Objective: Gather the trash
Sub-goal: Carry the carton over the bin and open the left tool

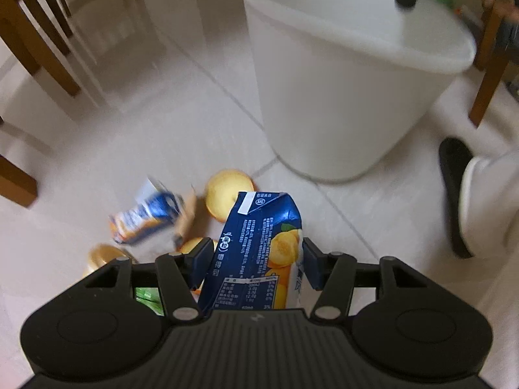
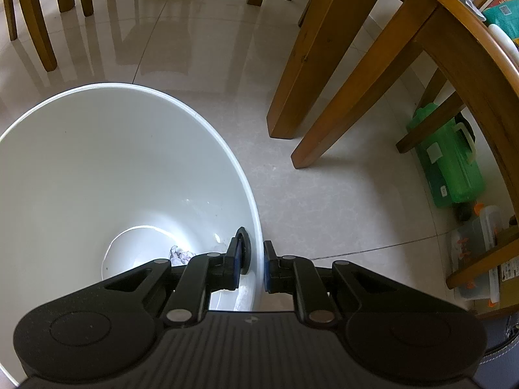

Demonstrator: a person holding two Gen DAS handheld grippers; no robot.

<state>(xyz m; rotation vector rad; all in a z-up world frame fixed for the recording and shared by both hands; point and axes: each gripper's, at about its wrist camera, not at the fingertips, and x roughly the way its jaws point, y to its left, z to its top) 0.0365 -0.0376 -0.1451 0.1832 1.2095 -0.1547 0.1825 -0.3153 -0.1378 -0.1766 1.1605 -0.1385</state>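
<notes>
Blue carton point(image 1: 259, 253) between left hand-held gripper point(image 1: 256, 262) fingers

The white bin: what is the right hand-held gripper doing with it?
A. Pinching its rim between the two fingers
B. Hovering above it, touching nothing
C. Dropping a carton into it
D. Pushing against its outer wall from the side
A: in the right wrist view the right hand-held gripper has one finger inside the white bin and one outside, closed on its rim.

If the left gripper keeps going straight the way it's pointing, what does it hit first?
Probably the white trash bin: the left gripper, shut on a blue juice carton, points toward its side wall, though depth is unclear.
</notes>
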